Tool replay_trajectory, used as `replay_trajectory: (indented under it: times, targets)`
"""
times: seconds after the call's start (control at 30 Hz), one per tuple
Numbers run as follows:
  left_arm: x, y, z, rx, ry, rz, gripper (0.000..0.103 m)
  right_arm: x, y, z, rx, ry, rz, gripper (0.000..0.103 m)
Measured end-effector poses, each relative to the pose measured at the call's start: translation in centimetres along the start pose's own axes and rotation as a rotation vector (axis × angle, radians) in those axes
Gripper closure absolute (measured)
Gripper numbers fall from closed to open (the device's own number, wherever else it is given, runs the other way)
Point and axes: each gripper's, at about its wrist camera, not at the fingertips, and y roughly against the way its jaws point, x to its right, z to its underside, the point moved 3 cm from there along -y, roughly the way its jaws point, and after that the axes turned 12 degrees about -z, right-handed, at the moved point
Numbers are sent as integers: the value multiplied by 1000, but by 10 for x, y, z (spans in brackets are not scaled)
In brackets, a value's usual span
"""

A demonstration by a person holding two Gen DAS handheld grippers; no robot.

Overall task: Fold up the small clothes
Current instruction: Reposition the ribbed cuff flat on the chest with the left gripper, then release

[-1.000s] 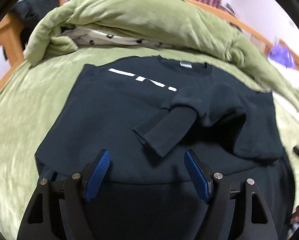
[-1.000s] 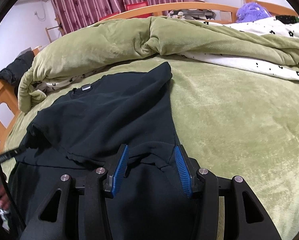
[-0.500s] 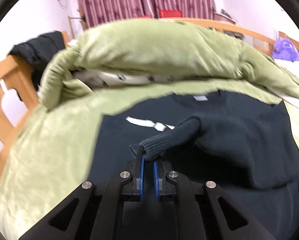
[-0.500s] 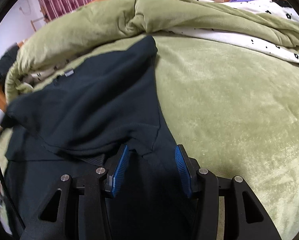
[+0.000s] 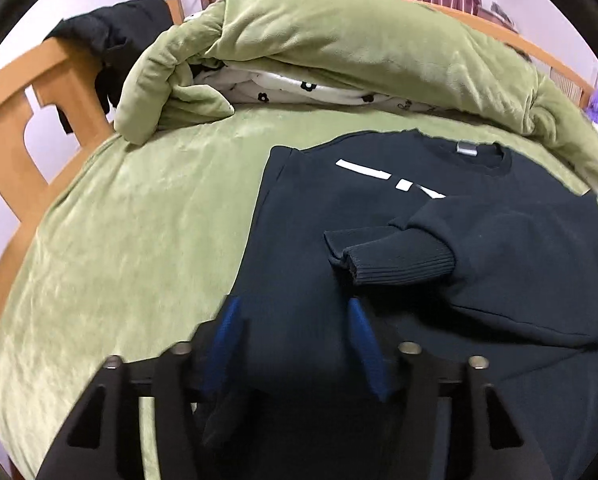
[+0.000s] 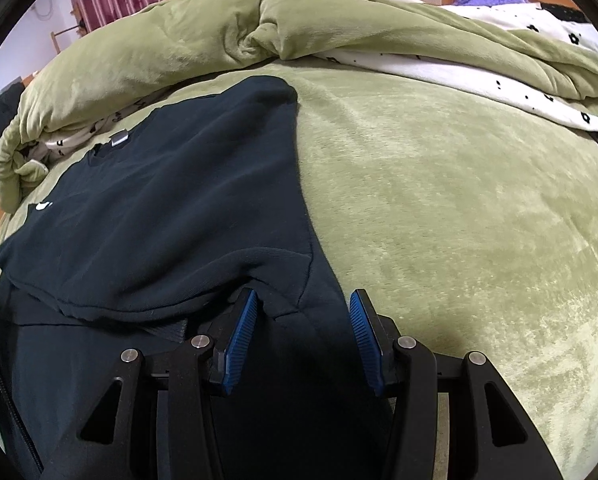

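Note:
A black sweatshirt [image 5: 339, 216] with a white chest print lies flat on the green bed cover. Its right side and sleeve are folded inward, and the ribbed cuff [image 5: 395, 264] rests on the chest. My left gripper [image 5: 293, 312] is open and empty, just short of the cuff, over the sweatshirt's lower left part. In the right wrist view the sweatshirt [image 6: 171, 216] fills the left half. My right gripper [image 6: 303, 308] is open and empty over the sweatshirt's lower right edge, beside the folded flap's corner.
A rolled green duvet [image 5: 339, 52] with a white flowered lining lies along the back of the bed. A wooden bed frame [image 5: 15, 120] with a dark garment [image 5: 119, 44] draped on it stands at the left. Bare green cover [image 6: 459, 200] spreads to the right.
My left gripper was shut on the sleeve cuff half a second ago; it has let go, opened and pulled back. The cuff now lies on the chest. My right gripper has stayed open.

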Motion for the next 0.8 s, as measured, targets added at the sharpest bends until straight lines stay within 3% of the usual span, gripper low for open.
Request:
replay_trajectory:
  times: [0.17,0.3,0.47,0.63,0.73,0.8]
  targets:
    - [-15,13,3,-17,140,131,40,1,1,0,4,-12,-4,55]
    - [-7,12,-4,-47,179,217,40,0,2,0,4,-11,-4,55]
    - [0,1,-23,-77,231,271,40,0,3,1,4,-14,-5,55]
    - [12,-27,-28,-168,277,294,40,-1,2,2,2,-18,-5,55]
    - [19,-43,-28,-205,309,305,42,0,1,1,1,-11,1,55]
    - [19,-48,-29,-206,343,307,57,-1,-1,1,0,-5,5,55]
